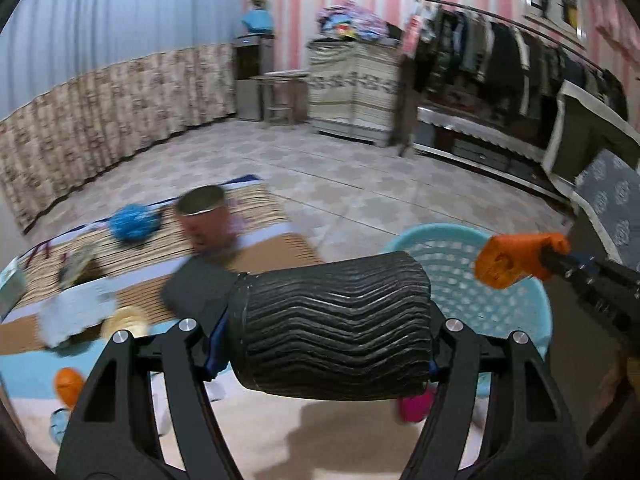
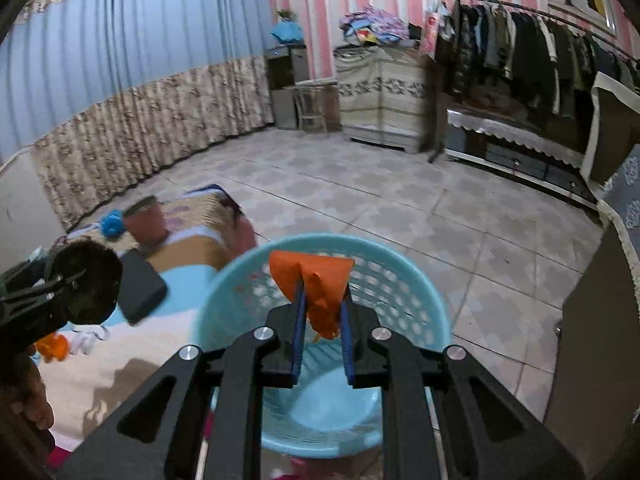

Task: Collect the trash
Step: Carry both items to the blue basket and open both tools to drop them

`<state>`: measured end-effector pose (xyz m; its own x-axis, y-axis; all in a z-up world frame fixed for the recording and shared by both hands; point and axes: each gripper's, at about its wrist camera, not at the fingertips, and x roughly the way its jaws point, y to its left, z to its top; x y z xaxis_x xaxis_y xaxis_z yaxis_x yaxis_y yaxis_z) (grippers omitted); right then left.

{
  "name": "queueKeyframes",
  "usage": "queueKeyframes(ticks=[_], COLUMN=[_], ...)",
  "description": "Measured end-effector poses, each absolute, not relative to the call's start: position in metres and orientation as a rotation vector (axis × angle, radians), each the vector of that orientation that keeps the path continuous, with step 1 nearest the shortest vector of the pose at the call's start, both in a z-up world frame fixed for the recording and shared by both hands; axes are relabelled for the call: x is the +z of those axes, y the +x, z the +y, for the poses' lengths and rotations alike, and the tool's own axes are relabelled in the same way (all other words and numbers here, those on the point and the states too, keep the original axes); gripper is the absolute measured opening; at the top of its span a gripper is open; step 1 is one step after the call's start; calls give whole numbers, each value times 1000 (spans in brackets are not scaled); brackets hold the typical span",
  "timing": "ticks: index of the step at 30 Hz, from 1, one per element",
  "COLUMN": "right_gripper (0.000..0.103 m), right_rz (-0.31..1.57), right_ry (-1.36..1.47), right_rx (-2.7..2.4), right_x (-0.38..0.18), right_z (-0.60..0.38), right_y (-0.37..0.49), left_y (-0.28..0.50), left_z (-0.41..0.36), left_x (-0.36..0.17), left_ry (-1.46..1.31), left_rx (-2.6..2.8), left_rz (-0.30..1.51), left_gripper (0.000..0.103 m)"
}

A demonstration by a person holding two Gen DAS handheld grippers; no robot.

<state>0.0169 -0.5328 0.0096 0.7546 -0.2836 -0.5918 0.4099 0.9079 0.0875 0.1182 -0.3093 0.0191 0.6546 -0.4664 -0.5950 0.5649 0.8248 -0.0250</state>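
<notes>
My left gripper (image 1: 332, 328) is shut on a black ribbed roll (image 1: 336, 320), held sideways above the table, left of a light blue perforated basket (image 1: 460, 280). My right gripper (image 2: 322, 320) is shut on an orange wrapper (image 2: 316, 284) and holds it over the basket's (image 2: 240, 300) open mouth. The wrapper also shows in the left wrist view (image 1: 516, 260). The roll's round end shows at the left in the right wrist view (image 2: 86, 280).
On the mat-covered table lie a blue pompom (image 1: 134, 222), a brown tin cup (image 1: 204, 220), a black box (image 2: 140, 286), crumpled white paper (image 1: 76, 316), an orange scrap (image 1: 68, 386) and a pink item (image 1: 414, 406). A dark cabinet (image 2: 592, 340) stands right of the basket.
</notes>
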Motion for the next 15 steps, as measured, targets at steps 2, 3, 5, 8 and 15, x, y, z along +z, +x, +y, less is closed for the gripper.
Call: queueKeyframes(ticks=[2,3,5,8,15], right_gripper=[16,16,16,16,16], right_rz=[613,614,617,623,631], right_ry=[228,239,272,275,292], right_rx=[-400,-409,-421,-428,-424], right_x=[6,3,-4,-12,-23], right_z=[-544,-550,-562,-570,-577], right_y=[15,13,10,8,12], left_y=[116,116,116,116,133], left_z=[-330,-342,-361,-386,-407], left_x=[13,8,1,-8,-23], left_ry=[172,173,178,203,207], left_rx=[-618,-632,-656,-671,-673], left_rz=[638,652,670,678,728], left_gripper=[68,68,68,68,80])
